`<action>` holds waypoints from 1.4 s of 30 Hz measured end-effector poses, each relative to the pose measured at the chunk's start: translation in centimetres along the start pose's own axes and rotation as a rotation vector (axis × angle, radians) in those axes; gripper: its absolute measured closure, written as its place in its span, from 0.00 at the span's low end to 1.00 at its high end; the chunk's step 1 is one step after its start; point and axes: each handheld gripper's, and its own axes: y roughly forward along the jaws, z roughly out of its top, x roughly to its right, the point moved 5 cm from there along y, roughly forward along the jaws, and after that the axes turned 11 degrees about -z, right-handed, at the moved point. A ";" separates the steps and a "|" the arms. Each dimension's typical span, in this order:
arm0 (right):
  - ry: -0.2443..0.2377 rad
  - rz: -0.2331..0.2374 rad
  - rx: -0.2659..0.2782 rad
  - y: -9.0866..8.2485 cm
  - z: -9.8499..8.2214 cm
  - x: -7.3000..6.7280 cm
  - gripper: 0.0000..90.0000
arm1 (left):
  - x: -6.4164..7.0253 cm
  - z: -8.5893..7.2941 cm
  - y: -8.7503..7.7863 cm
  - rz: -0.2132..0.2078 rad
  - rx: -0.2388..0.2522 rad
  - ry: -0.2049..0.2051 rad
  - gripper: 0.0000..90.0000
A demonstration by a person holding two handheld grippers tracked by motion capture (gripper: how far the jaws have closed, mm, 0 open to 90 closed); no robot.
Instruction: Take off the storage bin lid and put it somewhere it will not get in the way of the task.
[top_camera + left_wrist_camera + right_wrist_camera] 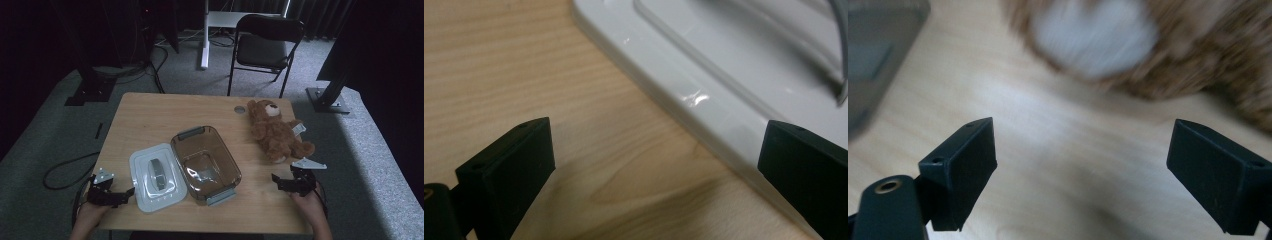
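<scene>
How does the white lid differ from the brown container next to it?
The white lid is opaque, while the brown container is see-through. The white lid is shallow with a grey handle on top; the brown container is a deep, open tub with grey latches at its two ends. The lid lies nearer the left gripper than the container does. Both are rounded rectangles resting on the wooden table.

White lid (155,176) flat beside tub (206,162)

— What is the lid (744,75) looking like; plastic?
— White plastic, smooth, glinting glossily; the table (524,65) is showing pale matt wood grain.
— And the rest?
— The teddy bear (276,132) is looking like shaggy brown plush; the container (206,161) is showing clear smoky plastic; the jaws are looking matt black.
</scene>
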 end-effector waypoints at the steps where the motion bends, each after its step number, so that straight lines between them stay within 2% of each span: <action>1: 0.003 -0.005 0.008 -0.2 0.5 0.3 0.13 | -0.1 -0.1 0.0 0.001 0.000 -0.007 0.03; 3: 0.012 -0.020 0.021 -0.5 1.4 0.9 0.12 | -0.3 -0.4 -0.1 0.005 -0.002 -0.012 0.03; 6: 0.032 -0.036 0.047 -0.8 2.8 1.7 0.12 | -0.6 -0.6 0.0 0.037 -0.012 -0.014 0.03; 9: 0.072 -0.065 0.056 -0.8 4.2 2.7 0.12 | -0.9 -0.7 0.1 0.068 -0.020 -0.015 0.03; 11: 0.106 -0.095 0.050 -0.5 5.1 3.5 0.12 | -1.0 -0.7 0.2 0.085 -0.023 -0.007 0.03; 13: 0.134 -0.088 0.061 -0.1 5.9 4.1 0.12 | -1.1 -0.7 0.3 0.099 -0.023 -0.002 0.03; 16: 0.154 -0.112 0.056 0.7 7.0 4.8 0.12 | -1.1 -0.8 0.4 0.125 -0.024 0.012 0.03; 22: 0.181 -0.148 0.037 2.5 8.9 5.7 0.12 | -1.4 -0.8 0.4 0.131 0.005 0.012 0.03; 27: 0.195 -0.178 0.008 4.2 10.0 6.4 0.12 | -1.4 -0.8 0.5 0.127 0.008 0.017 0.03; 34: 0.240 -0.150 -0.034 6.5 11.0 6.9 0.12 | -1.5 -0.7 0.6 0.134 0.009 0.010 0.03; 40: 0.216 -0.167 -0.079 8.3 11.4 6.7 0.12 | -1.7 -0.4 0.7 0.165 0.018 -0.023 0.03; 42: 0.217 -0.151 -0.098 8.8 11.4 6.5 0.12 | -1.7 -0.4 0.7 0.165 0.018 -0.024 0.03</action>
